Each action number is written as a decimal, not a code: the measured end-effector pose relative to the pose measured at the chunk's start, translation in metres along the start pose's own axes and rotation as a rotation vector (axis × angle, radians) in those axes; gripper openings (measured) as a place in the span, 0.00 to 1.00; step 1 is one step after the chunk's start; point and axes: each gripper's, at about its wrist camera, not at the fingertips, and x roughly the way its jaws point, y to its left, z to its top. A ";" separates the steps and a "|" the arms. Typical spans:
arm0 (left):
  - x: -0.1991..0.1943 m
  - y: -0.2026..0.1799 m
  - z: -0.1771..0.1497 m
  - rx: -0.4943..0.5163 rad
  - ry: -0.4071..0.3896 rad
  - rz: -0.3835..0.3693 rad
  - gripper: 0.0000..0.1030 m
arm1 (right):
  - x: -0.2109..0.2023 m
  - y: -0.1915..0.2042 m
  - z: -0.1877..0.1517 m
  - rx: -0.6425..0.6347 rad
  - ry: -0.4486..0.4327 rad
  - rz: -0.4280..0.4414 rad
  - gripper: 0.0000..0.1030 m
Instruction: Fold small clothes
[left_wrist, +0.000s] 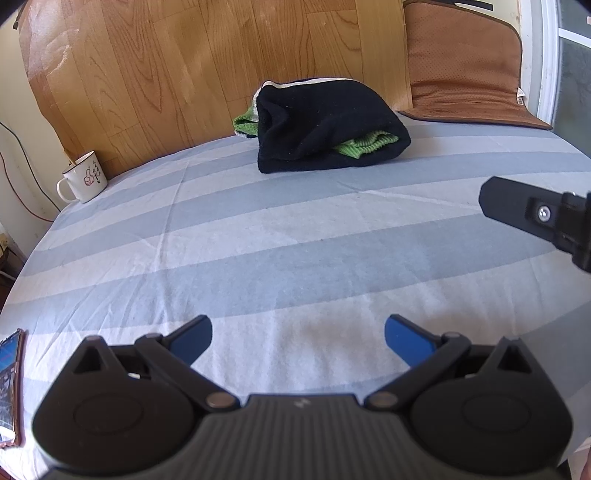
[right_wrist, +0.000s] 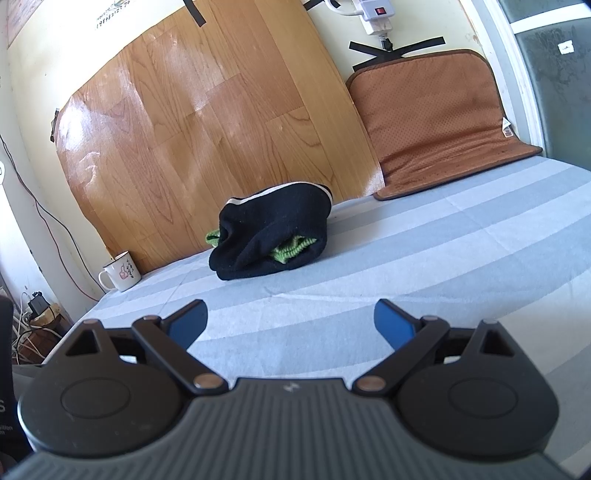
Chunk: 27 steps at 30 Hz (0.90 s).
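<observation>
Beside left tool (left_wrist: 298, 341): phone (left_wrist: 9, 384), left-view only.

Striped cloth sheet (left_wrist: 258, 236), soft and matt. Fuzzy black fabric bundle (left_wrist: 325, 125) wraps ribbed green knit (left_wrist: 365, 144). Glossy wood-grain panel (right_wrist: 207, 122) behind. Perforated brown mat (right_wrist: 439, 122) far right. Glossy enamel-look mug (left_wrist: 83, 181) far left.

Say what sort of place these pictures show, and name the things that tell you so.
Probably a bedroom at home: a striped sheet covers a bed-like surface, with bundled clothes, a mug and a brown cushion against the wall.
</observation>
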 end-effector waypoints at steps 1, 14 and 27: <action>0.000 0.000 0.000 0.000 0.000 0.000 1.00 | 0.000 0.000 0.000 0.000 0.000 0.000 0.96; 0.001 -0.004 0.004 0.012 0.001 0.002 1.00 | 0.001 -0.004 0.002 0.016 0.000 0.002 0.96; 0.001 -0.004 0.008 0.012 -0.012 0.008 1.00 | -0.001 -0.005 0.004 0.020 -0.008 0.011 0.96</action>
